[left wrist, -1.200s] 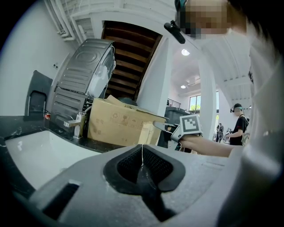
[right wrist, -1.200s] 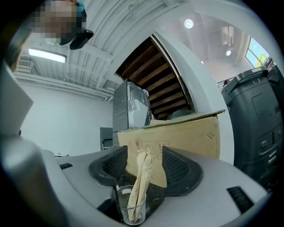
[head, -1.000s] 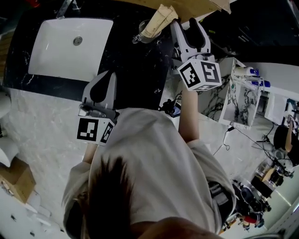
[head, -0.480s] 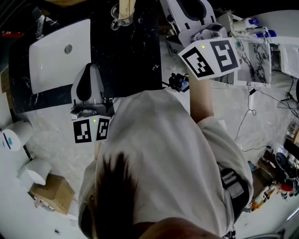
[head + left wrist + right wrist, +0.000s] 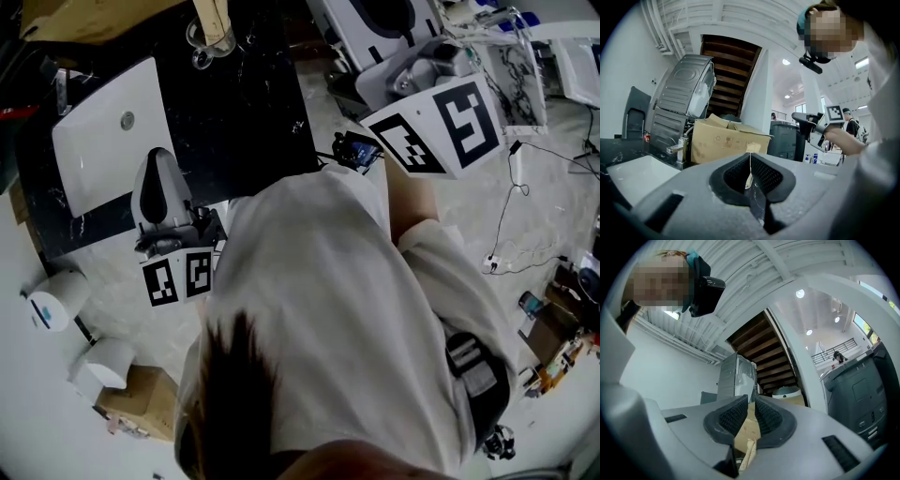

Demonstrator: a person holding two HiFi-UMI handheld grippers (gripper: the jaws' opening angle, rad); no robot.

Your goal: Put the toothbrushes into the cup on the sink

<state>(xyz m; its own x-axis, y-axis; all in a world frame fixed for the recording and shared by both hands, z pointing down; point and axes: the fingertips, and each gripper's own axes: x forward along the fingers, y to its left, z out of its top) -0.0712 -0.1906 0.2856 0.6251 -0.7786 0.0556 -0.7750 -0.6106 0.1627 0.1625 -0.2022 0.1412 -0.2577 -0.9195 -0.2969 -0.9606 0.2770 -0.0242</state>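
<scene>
Black marble desk with a white sink set in it, a cardboard box behind, and paper rolls on the pale floor. The toothbrushes, in tan paper wrappers, stand in the clear cup on the desk beside the sink. The left gripper is closed and empty. The right gripper has just been closing, with a thin gap left and nothing in it.
</scene>
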